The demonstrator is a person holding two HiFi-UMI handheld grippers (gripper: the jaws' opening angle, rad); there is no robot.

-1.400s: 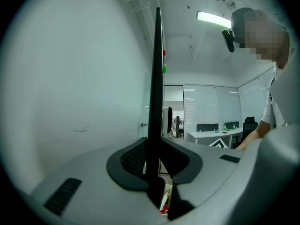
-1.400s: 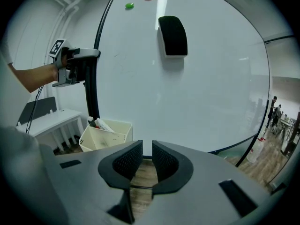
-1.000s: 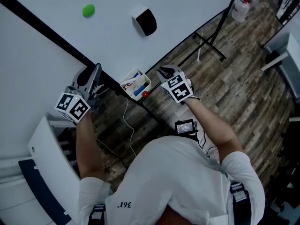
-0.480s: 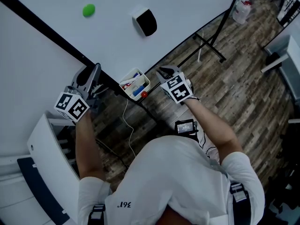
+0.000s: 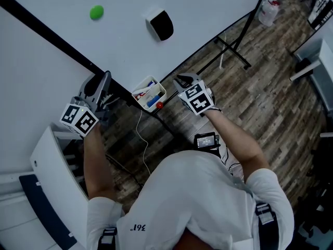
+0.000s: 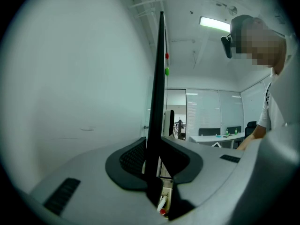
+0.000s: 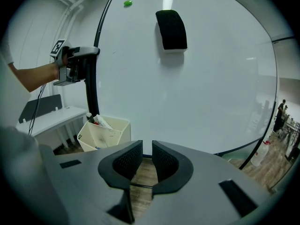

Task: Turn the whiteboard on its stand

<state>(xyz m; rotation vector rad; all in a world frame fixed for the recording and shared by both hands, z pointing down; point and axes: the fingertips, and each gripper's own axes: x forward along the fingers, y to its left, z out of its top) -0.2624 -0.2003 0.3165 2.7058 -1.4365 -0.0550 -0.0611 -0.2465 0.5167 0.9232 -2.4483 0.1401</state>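
Observation:
The whiteboard (image 5: pixel 208 14) stands tilted on its stand, its black frame edge (image 5: pixel 52 35) running across the upper left of the head view. My left gripper (image 5: pixel 104 85) is shut on that frame. In the left gripper view the dark edge (image 6: pixel 157 102) runs straight up from between the pads of the left gripper (image 6: pixel 152 161). My right gripper (image 5: pixel 182 79) hovers just below the board's lower edge, jaws a narrow gap apart with nothing between them. The right gripper view shows the right gripper (image 7: pixel 146 161) facing the white surface (image 7: pixel 211 78), wooden floor visible in the gap.
A black eraser (image 5: pixel 161 24) and a green magnet (image 5: pixel 97 12) stick to the board. A white marker tray (image 5: pixel 150 94) hangs at its lower edge. The stand's black legs (image 5: pixel 234 48) spread over the wooden floor. White furniture (image 5: pixel 52 171) stands at left; a small device (image 5: pixel 205 139) lies below.

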